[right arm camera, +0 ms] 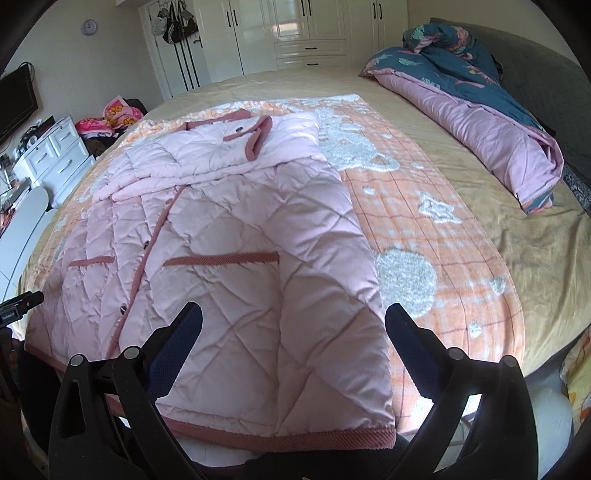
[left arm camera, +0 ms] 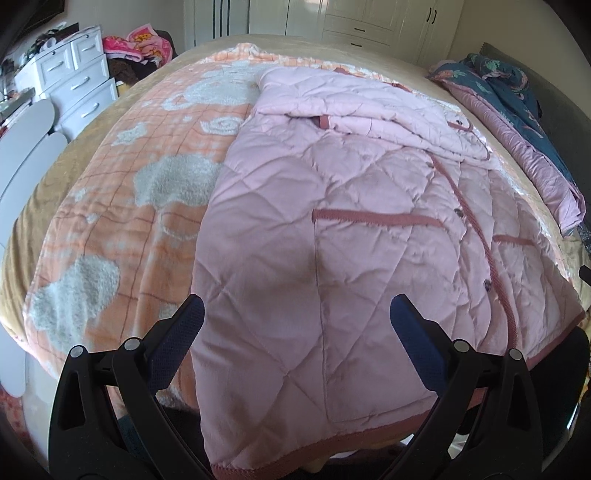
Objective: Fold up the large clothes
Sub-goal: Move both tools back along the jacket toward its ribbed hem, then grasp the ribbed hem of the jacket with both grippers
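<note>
A pink quilted coat (left arm camera: 354, 206) with dark pink trim lies flat on the bed, front up, sleeves folded across its upper part; it also shows in the right wrist view (right arm camera: 236, 236). Its hem hangs over the near bed edge. My left gripper (left arm camera: 295, 314) is open and empty, hovering above the coat's lower left corner. My right gripper (right arm camera: 293, 321) is open and empty, hovering above the coat's lower right corner. A tip of the left gripper (right arm camera: 22, 302) shows at the left edge of the right wrist view.
An orange checked blanket (left arm camera: 147, 177) with white fluffy patches covers the tan bed (right arm camera: 535, 251) under the coat. A rolled blue and pink quilt (right arm camera: 480, 110) lies at the right side. White drawers (left arm camera: 74, 81) stand at the left, wardrobes (right arm camera: 306, 33) behind.
</note>
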`<state>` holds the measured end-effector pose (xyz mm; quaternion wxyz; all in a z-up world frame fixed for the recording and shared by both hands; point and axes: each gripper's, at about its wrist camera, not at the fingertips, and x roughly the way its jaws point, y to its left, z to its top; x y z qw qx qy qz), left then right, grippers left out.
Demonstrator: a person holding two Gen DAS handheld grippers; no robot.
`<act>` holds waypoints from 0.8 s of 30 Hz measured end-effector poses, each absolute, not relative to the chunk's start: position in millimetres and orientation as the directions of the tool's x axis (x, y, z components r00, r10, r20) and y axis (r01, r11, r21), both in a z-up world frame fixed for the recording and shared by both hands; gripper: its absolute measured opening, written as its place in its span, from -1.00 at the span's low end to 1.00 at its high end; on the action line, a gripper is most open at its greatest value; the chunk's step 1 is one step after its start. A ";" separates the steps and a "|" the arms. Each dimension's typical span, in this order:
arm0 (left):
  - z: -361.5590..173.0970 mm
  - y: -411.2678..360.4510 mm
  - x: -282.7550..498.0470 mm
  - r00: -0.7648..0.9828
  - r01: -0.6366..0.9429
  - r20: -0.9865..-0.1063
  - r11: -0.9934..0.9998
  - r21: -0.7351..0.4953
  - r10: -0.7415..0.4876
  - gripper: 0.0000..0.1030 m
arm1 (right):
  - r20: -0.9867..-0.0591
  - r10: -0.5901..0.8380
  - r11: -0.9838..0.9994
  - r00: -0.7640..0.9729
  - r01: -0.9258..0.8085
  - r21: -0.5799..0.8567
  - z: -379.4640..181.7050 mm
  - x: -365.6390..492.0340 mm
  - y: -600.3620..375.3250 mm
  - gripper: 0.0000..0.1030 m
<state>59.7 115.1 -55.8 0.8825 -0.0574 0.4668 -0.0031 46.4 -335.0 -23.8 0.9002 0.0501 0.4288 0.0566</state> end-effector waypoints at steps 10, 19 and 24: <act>-71.7 123.2 51.4 0.530 -0.062 -0.846 0.992 -0.113 -0.064 0.84 | -0.808 0.139 0.990 0.573 -0.048 0.136 -40.1 40.1 -339.8 0.92; -80.9 142.0 38.3 0.496 -0.094 -0.862 0.981 -0.171 -0.103 0.84 | -0.819 0.136 0.989 0.557 -0.031 0.144 -46.7 36.6 -349.3 0.92; -87.4 153.4 31.4 0.484 -0.079 -0.841 0.945 -0.318 -0.242 0.84 | -0.817 0.144 0.987 0.559 -0.026 0.156 -46.5 36.6 -354.2 0.92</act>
